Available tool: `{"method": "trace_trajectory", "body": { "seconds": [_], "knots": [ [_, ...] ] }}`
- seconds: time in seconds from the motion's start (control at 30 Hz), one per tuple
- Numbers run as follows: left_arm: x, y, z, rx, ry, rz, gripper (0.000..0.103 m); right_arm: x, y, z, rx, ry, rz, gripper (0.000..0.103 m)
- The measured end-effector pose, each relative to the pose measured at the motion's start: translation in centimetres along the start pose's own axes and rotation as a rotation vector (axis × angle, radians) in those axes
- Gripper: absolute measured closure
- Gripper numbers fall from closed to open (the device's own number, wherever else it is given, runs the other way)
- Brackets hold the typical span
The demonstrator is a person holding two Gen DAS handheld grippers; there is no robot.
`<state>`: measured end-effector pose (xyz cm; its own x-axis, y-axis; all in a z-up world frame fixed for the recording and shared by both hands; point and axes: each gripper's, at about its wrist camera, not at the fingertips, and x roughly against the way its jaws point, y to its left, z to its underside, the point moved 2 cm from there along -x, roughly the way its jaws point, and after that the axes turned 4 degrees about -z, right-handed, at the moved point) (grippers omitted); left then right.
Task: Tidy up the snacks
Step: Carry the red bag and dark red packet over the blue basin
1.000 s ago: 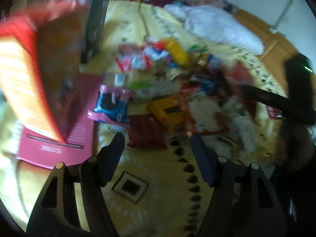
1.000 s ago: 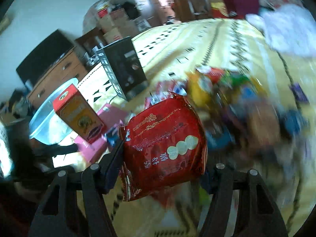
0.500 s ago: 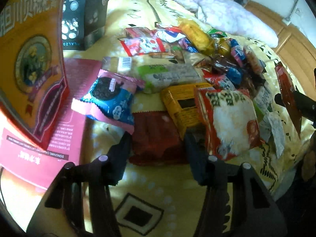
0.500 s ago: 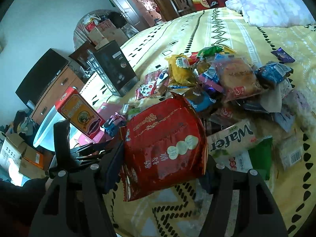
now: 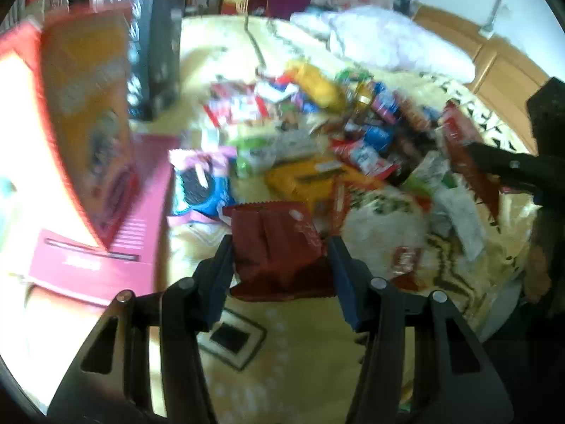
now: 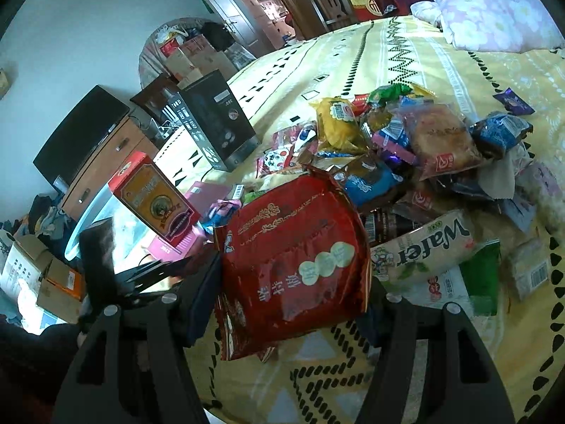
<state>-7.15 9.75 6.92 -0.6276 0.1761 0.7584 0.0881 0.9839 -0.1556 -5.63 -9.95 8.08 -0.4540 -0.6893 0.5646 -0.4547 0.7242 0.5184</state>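
Dark red snack packet [image 5: 279, 247] sits crumpled between the left gripper's [image 5: 280, 275] jaws, raised at the near edge of the snack pile [image 6: 406, 162] on the yellow bedspread [image 6: 388, 56]. Larger glossy red bag [image 6: 293, 265], gold script and three pale discs, is clamped upright in the right gripper [image 6: 286, 304]. Remaining snacks lie heaped and overlapping: yellow bag [image 6: 337, 123], blue packs, a "Wafer" pack [image 6: 427, 247].
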Motion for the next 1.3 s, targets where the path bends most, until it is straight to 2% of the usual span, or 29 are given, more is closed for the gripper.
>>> {"method": "trace_trajectory", "body": {
  "seconds": [0.2,0.33,0.47,0.67,0.9,1.1,1.3],
  "knots": [
    [5.5,-1.5,-2.3,-0.064,-0.15,-0.014,0.05,1.4,1.6,-0.6,0.034,-0.036,0.024,0.034],
    [8.0,-2.1,-4.4,-0.081,-0.221,-0.02,0.05,2.6,2.7,-1.6,0.052,-0.063,0.048,0.034],
    [10.1,-1.2,-6.3,-0.064,-0.274,-0.046,0.05,3.6,4.0,-2.8,0.066,-0.089,0.067,0.034],
    [13.8,2.6,-8.2,0.008,-0.367,-0.123,0.05,3.8,7.6,-5.8,0.116,-0.121,0.06,0.034],
    [18.2,9.6,-9.3,0.129,-0.444,-0.265,0.05,1.3,14.8,-10.0,0.207,-0.132,-0.013,0.034],
    [21.5,15.8,-8.9,0.241,-0.485,-0.378,0.05,-2.7,23.2,-13.5,0.311,-0.111,-0.1,0.034],
    [23.0,21.4,-7.7,0.349,-0.474,-0.478,0.05,-6.9,31.5,-15.4,0.401,-0.07,-0.206,0.034]
  ]
}}
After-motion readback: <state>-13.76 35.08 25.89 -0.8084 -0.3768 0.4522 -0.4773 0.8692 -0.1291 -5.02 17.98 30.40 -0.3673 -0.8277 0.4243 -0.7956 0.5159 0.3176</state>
